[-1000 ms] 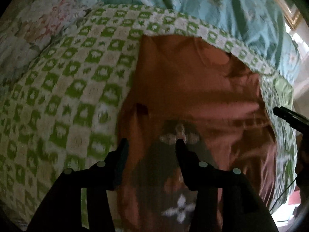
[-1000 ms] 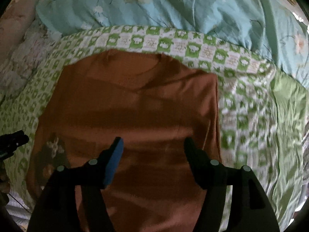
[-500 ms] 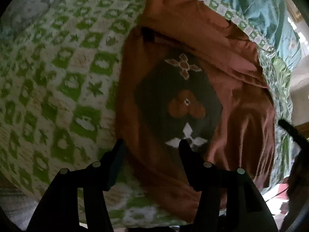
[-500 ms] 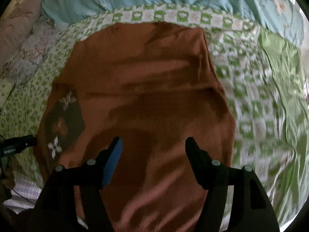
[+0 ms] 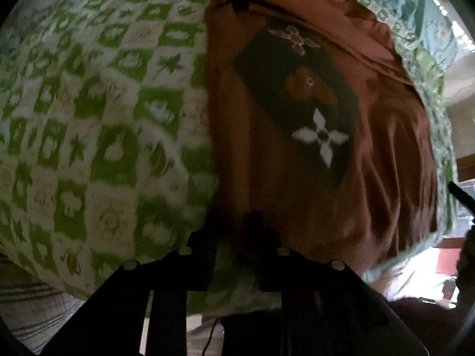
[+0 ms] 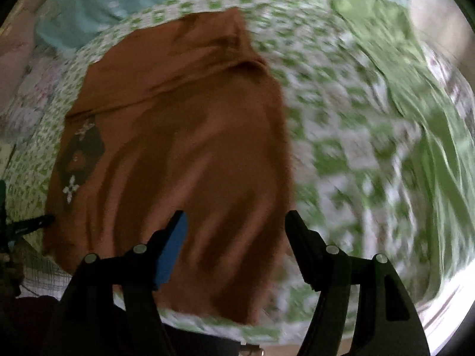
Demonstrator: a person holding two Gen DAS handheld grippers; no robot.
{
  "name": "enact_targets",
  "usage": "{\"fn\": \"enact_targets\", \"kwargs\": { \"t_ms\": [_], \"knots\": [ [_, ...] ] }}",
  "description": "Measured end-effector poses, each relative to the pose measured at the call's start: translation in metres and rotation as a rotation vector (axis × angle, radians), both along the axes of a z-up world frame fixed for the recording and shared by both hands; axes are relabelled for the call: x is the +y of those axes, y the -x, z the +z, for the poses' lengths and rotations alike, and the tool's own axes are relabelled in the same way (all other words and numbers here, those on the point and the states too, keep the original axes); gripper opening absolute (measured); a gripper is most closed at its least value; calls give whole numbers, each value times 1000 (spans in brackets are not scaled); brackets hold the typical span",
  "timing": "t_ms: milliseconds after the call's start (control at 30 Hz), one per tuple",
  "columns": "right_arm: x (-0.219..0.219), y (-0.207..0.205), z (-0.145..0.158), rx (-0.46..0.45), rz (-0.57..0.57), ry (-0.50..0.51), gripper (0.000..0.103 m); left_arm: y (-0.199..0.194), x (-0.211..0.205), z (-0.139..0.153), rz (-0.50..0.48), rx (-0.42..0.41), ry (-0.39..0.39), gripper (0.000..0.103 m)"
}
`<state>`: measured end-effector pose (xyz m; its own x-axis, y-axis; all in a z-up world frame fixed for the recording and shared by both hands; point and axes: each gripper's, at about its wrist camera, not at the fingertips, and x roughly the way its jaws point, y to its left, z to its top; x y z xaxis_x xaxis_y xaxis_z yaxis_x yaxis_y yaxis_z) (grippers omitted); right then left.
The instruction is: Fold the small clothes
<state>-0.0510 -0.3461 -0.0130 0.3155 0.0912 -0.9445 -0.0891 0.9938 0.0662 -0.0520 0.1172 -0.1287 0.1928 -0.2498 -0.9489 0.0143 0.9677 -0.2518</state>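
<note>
Left tongs point(image 5: 234, 222) closing on orange shirt's point(image 5: 297, 192) hem — right tongs point(image 6: 236, 225) released above it.

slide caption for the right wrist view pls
Open right gripper above the near hem of a rust-orange sweater spread on a green-checked blanket.

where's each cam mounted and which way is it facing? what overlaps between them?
Left wrist: on the left gripper, looking steeply down at the near left corner of the orange sweater on the green checked blanket; its own two fingers show, jaws just closing with the sweater's edge between them.
Right wrist: on the right gripper, looking steeply down at the sweater's near right hem; its own fingers show, spread apart.
Shared: sweater, its dark patch with the white flower, blanket, teal quilt; each view glimpses the other gripper at its edge.
</note>
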Motion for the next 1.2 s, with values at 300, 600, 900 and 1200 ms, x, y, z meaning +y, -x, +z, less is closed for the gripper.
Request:
{"fn": "enact_targets", "kwargs": {
  "t_ms": [300,600,900,1200],
  "knots": [
    [-32,11,-19,62,-94,-150,69,5,-8,-12,27,35,114,67],
    [-34,31,-46,76,-108,-267,69,9,-27,-24,-42,2,167,59],
    [-47,31,-57,94,-151,-385,11,16,-48,-13,-174,-74,-43,7],
    [-30,22,-30,64,-77,-455,11,15,-46,12,-164,-146,26,4]
  ]
}}
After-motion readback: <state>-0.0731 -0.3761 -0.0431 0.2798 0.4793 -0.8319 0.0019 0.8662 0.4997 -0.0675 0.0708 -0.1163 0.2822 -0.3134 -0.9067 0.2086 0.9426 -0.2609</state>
